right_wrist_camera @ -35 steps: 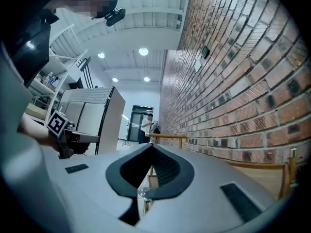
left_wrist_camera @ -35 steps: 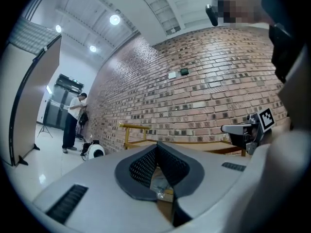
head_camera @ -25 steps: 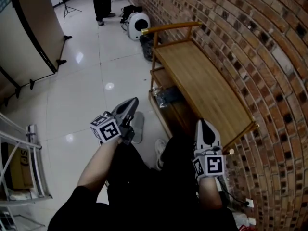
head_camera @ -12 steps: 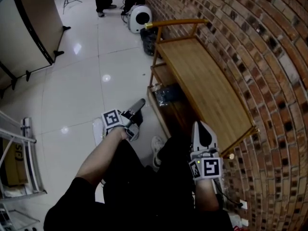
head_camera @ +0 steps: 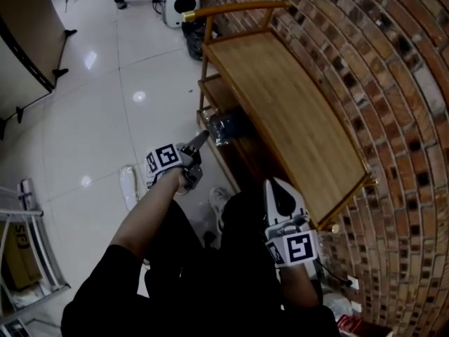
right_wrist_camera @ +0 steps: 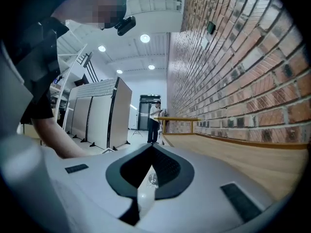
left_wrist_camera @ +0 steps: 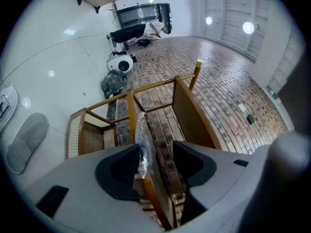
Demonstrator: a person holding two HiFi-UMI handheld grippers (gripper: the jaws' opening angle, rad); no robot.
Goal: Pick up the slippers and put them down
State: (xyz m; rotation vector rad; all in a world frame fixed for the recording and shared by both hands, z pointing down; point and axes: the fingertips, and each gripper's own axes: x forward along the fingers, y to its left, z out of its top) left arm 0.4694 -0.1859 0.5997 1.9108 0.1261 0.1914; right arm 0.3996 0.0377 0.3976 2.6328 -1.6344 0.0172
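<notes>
slipper: one pale slipper (head_camera: 128, 186) lies flat on the white tiled floor (head_camera: 84, 118), to the left of the person's left forearm and well apart from both grippers.
slipper axis: in the head view its long axis runs up-down in the picture, away from the person. In the left gripper view it shows grey, slanting lower left to upper right. Can't tell which end is the toe.
left gripper (left_wrist_camera: 156, 152): jaws apart, have just been opening, pads on nothing. Only the bench frame and a clear plastic bag (left_wrist_camera: 143, 140) show beyond the gap.
right gripper (right_wrist_camera: 153, 147): jaws together at the tip, nothing clamped. It sits beside the near end of the wooden bench (head_camera: 280, 111).
head view only: the slipper's spot relative to the arms, a white shoe (head_camera: 219, 206) between the grippers, and the bench running along the brick wall (head_camera: 393, 83).
left gripper view only: a white shape with a dark mark (left_wrist_camera: 5, 106), cut off by the left edge. Can't tell what it is.
right gripper view only: a standing person (right_wrist_camera: 155, 114) at the far end of the bench, and folding partition panels (right_wrist_camera: 99, 113).
</notes>
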